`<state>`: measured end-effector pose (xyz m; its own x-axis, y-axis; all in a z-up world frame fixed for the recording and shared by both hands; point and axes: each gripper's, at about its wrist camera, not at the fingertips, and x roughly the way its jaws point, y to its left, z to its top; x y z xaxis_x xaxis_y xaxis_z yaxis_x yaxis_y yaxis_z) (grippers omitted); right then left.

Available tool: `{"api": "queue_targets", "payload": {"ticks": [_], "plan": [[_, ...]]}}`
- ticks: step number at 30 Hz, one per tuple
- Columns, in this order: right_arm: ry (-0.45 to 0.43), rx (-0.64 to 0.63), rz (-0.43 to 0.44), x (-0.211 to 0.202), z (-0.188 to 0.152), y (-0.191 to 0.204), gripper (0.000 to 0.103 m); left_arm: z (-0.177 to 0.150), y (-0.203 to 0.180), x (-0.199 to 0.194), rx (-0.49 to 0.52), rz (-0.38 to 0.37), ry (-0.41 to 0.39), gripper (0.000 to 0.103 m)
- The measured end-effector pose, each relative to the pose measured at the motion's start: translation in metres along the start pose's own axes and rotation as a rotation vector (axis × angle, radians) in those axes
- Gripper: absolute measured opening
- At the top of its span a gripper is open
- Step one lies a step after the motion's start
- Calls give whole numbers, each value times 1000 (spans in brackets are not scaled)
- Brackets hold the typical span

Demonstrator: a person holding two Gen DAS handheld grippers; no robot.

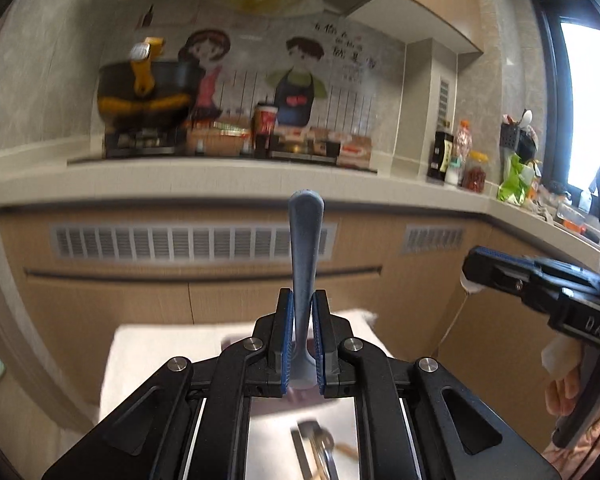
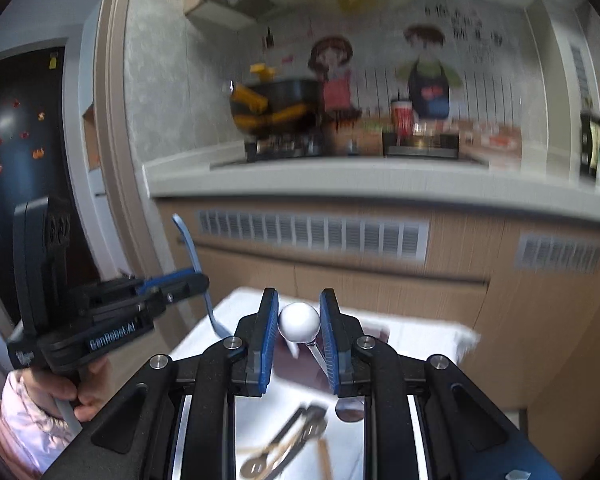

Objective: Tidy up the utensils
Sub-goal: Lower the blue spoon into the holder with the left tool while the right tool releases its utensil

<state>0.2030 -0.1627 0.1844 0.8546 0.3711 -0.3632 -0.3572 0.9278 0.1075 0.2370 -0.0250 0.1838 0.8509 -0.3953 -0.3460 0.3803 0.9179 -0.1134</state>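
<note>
While clamped, blue spoon (image 1: 305, 264) between left tongs (image 1: 303, 312)

Right gripper (image 2: 299, 330) clamped on white ball-ended utensil (image 2: 299, 323); left gripper (image 2: 198, 280) pinching blue utensil (image 2: 191, 246) upright; white-clothed table (image 2: 428, 334) below, spoons (image 2: 284, 446) lying there.

The blue spoon (image 1: 305, 264) looks like matt plastic, a bit speckled. The white ball (image 2: 299, 323) is smooth and a little shiny, on a thin shiny metal stem. Both grippers, left (image 1: 303, 304) and right (image 2: 299, 300), are matt black plastic with ribbed blue pads and shiny round metal bolts. The white cloth (image 2: 420, 332) low in the frame looks soft. The cupboard doors (image 1: 100, 304) look like pale wood. The counter (image 1: 180, 180) is smooth and light, like stone. The pot (image 1: 144, 92) at upper left is dark and shiny.
</note>
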Motion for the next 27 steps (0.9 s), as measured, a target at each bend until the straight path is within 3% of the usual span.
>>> {"api": "queue_targets", "payload": {"ticks": [4, 9, 24, 27], "plan": [[-10, -14, -30, 22, 19, -5, 19, 14, 5, 19, 11, 2, -20, 10], [44, 5, -32, 64, 21, -16, 19, 16, 17, 52, -16, -3, 14, 10], [229, 74, -41, 162, -26, -44, 19, -49, 51, 150, -100, -18, 252, 11], [256, 76, -46, 170, -34, -48, 26, -60, 56, 158, -119, -23, 295, 12]]}}
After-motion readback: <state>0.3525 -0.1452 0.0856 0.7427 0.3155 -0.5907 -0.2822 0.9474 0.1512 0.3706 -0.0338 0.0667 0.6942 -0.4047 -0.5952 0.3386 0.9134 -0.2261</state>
